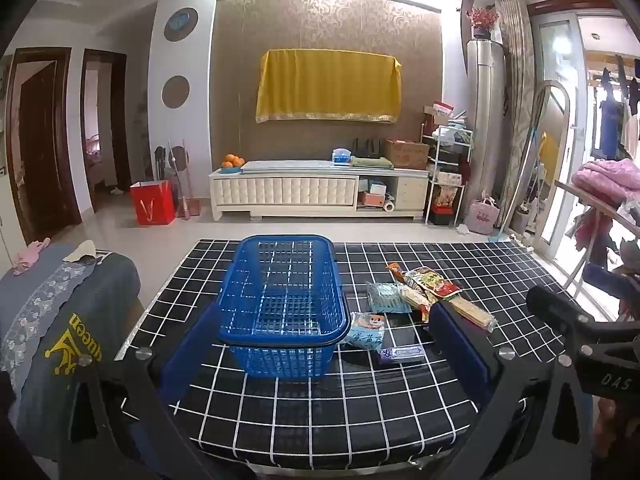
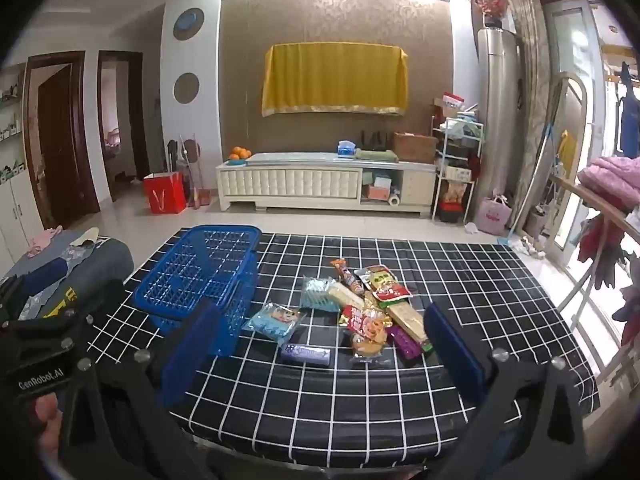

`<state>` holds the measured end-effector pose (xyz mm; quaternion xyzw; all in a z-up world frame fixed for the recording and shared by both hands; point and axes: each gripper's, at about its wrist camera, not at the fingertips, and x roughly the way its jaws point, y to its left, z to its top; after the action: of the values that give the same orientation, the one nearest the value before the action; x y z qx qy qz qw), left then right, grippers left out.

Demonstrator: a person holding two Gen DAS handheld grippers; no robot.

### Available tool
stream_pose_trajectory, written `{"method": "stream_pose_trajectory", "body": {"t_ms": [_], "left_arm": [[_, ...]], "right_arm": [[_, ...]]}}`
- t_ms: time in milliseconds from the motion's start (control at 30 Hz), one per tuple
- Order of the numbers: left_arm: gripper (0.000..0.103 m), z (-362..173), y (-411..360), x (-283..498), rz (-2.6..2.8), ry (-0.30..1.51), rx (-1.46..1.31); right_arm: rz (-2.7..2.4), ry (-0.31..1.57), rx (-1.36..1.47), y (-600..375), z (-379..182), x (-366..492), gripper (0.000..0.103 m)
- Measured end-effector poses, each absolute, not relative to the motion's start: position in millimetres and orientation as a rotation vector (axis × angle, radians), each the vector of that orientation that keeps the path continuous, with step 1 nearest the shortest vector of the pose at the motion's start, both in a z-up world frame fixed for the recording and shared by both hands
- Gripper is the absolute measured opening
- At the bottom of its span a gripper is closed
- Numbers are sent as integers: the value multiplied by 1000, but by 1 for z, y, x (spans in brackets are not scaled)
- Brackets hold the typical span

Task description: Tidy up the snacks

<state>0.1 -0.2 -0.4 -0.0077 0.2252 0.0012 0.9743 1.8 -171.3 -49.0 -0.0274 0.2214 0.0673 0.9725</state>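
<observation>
Sorting is only just getting under way, judging by the layout: both tools are hanging back at the near edge of the checked table [image 2: 460, 280] with nothing in them. The left gripper [image 1: 324, 344] is standing with its jaws spread as wide as they go, and the blue basket [image 1: 280, 304] is sitting directly ahead of it, between its fingers in that view. The right gripper [image 2: 320, 344] is likewise gaping and holding nothing, with the snack pile [image 2: 372, 304] lying straight in front of it, apart from its fingertips. Nearest to it are a purple bar [image 2: 306, 354] and a light-blue packet [image 2: 274, 320], the latter lying just beside the basket. The basket is showing only its mesh floor; no snack is sitting in it. Next, in my judgement, the right gripper is needing to reach forward and down, close on one loose packet, and carry it left over the basket rim.
</observation>
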Motion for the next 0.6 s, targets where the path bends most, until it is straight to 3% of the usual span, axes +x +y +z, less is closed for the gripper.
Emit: {"method": "stream_pose_trajectory", "body": {"t_ms": [600], "left_arm": [[103, -2, 2, -2, -37, 466, -47]], "right_arm": [[167, 480, -11, -173, -54, 0, 103]]}}
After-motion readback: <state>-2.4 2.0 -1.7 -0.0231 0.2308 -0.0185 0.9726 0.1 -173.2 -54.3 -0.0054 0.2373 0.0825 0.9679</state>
